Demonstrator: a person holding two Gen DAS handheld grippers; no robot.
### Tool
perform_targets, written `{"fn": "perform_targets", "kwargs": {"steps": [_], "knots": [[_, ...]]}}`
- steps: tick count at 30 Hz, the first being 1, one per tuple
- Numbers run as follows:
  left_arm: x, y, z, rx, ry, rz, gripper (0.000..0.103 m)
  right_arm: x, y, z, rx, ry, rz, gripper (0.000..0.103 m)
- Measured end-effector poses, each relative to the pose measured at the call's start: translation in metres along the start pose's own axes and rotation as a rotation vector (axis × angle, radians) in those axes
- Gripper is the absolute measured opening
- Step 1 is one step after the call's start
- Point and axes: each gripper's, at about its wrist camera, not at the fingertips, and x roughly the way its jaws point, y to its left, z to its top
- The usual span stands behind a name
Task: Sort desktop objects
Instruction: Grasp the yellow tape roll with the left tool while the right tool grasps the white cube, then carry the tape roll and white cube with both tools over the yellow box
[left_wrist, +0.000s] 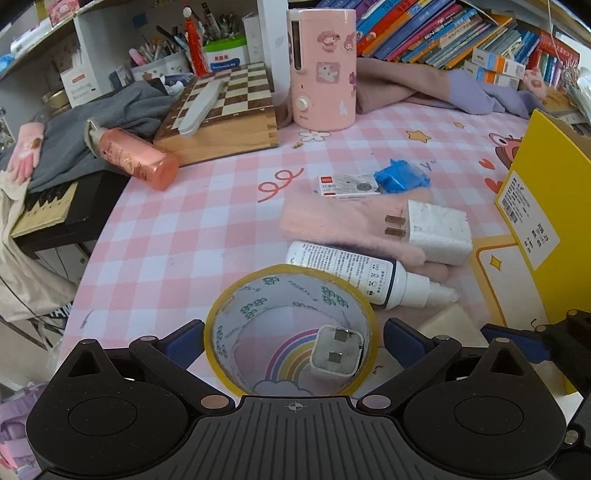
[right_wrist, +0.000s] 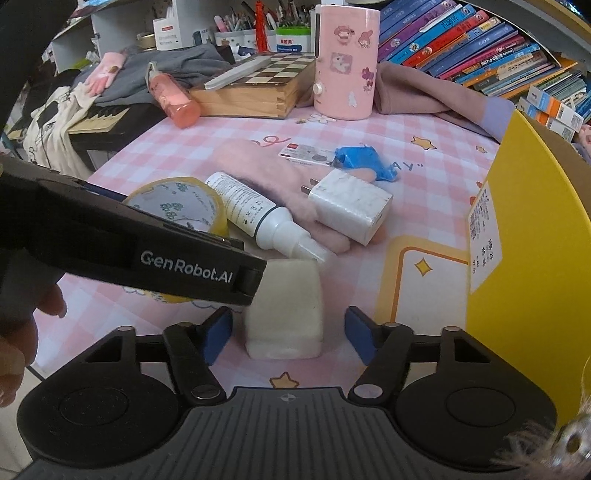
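A yellow tape roll lies flat on the pink checked table mat, and a small white plug adapter sits inside its ring. My left gripper stands open around the roll, one blue pad close beside each side of it. In the right wrist view the same roll shows partly under the left gripper's black body. A cream rectangular block stands on the mat between the blue fingers of my right gripper. That gripper is open, with a small gap on both sides of the block.
Beyond the roll lie a white spray bottle, a big white charger on a fluffy pink glove, a small card box and a blue wad. A yellow box stands at the right. A pink canister and a chess box stand at the back.
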Motion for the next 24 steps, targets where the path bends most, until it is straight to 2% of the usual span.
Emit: {"fn": "perform_targets", "kwargs": {"steps": [1,4,6,16,24], "knots": [[0.000,0.000,0.000,-0.002,0.000,0.001,0.099,0.001,0.000,0.000,0.000,0.000,-0.003,0.059],[-0.001,0.004,-0.001,-0.008,-0.008,-0.001,0.093,0.001,0.002,0.000,-0.019,-0.019,0.001,0.042],[-0.005,0.009,-0.002,-0.038,-0.018,-0.013,0.093,0.000,0.006,0.000,-0.041,-0.022,-0.004,0.037],[-0.057,0.024,-0.005,-0.146,-0.149,-0.055,0.093,-0.026,0.003,-0.003,-0.043,-0.085,-0.006,0.034],[-0.109,0.031,-0.013,-0.189,-0.248,-0.090,0.093,-0.065,-0.001,-0.004,-0.007,-0.130,0.004,0.033]]}}
